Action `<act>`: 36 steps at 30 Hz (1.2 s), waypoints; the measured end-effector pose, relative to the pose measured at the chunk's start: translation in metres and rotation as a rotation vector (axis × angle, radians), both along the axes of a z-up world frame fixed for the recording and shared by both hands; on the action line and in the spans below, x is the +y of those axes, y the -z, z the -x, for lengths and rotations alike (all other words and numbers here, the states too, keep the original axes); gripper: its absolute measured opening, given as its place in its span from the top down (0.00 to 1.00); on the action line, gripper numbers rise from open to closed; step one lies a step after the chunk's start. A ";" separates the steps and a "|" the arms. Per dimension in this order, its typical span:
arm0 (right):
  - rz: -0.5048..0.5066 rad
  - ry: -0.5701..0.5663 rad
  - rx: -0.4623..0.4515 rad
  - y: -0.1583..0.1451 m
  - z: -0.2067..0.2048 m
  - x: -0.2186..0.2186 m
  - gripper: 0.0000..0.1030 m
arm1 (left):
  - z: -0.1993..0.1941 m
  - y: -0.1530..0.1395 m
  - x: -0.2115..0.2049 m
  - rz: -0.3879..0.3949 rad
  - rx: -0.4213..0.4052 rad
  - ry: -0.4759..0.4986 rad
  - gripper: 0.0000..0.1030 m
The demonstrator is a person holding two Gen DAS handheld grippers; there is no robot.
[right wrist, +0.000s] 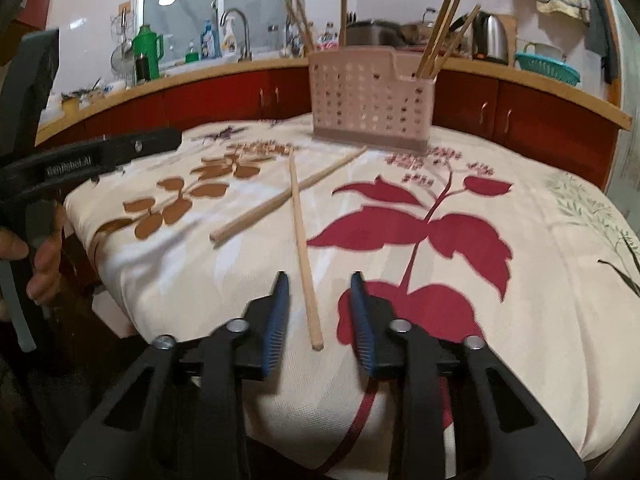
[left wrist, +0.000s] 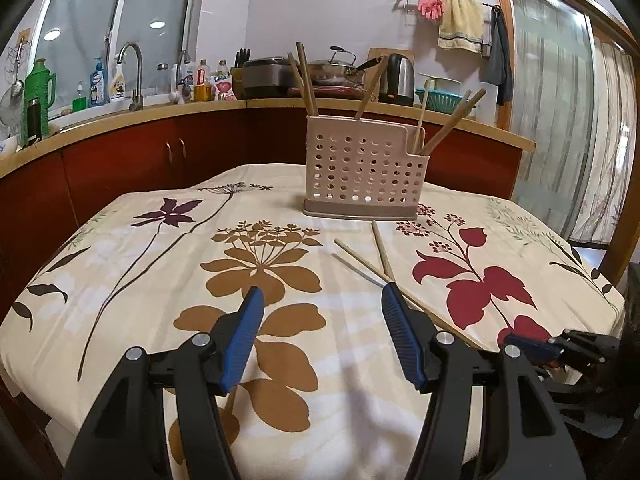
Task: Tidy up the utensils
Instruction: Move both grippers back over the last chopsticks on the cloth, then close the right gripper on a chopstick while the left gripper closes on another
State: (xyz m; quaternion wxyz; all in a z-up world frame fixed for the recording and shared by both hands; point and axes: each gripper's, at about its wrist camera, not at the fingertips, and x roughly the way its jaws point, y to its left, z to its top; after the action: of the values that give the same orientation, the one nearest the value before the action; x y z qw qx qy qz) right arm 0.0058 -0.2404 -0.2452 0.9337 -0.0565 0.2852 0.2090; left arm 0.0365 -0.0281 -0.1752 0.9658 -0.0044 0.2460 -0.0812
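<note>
Two blue-padded fingers (right wrist: pixel 280 312) of the right gripper (right wrist: pixel 319 280) stand narrow, one on each side of the near end of a loose chopstick (right wrist: pixel 303 248), with a gap showing on both sides of the stick, so nothing is gripped. That chopstick lies on the flowered cloth (right wrist: pixel 520 340) that covers the counter, running from the fingers away toward the far side. A second chopstick (right wrist: pixel 280 200) lies slanted across it, the two crossing near their far ends.

The left gripper (left wrist: pixel 322 294) has its fingers (left wrist: pixel 244 332) wide apart and empty above the brown flower print, to the left of the loose sticks. From the left wrist view the same two sticks show as a near one (left wrist: pixel 362 261) and a far one (left wrist: pixel 382 249) just past the right finger's tip; the right gripper shows low at the right edge. In the right wrist view a hand (right wrist: pixel 44 256) holds the left gripper's handle at the left edge.

Farther off, toward the far edge of the cloth, stands a pink perforated utensil holder (left wrist: pixel 362 168), upright, with several chopsticks (left wrist: pixel 450 124) leaning in its compartments. Behind it runs a kitchen worktop with a faucet (left wrist: pixel 134 76), a green thermos (left wrist: pixel 39 96) and a kettle (left wrist: pixel 398 80).
</note>
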 end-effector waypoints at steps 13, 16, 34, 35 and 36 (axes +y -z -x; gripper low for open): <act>0.005 0.115 -0.052 -0.008 -0.003 -0.015 0.94 | -0.006 0.006 -0.020 0.005 0.029 0.068 0.42; -0.007 0.158 -0.059 -0.010 -0.007 -0.024 0.94 | -0.009 0.011 -0.030 -0.004 0.043 0.100 0.42; -0.051 0.211 -0.053 -0.010 -0.018 -0.040 0.94 | -0.023 0.046 -0.061 -0.085 0.153 0.196 0.82; -0.051 0.211 -0.052 -0.010 -0.018 -0.040 0.94 | -0.023 0.046 -0.061 -0.086 0.154 0.195 0.85; -0.051 0.211 -0.052 -0.010 -0.018 -0.040 0.94 | -0.023 0.046 -0.060 -0.087 0.154 0.192 0.90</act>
State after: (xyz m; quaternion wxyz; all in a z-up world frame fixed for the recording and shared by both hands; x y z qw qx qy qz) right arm 0.0240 -0.2802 -0.2354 0.9587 -0.0077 0.2600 0.1152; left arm 0.0595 -0.0881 -0.2217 0.9311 0.0547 0.3221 -0.1622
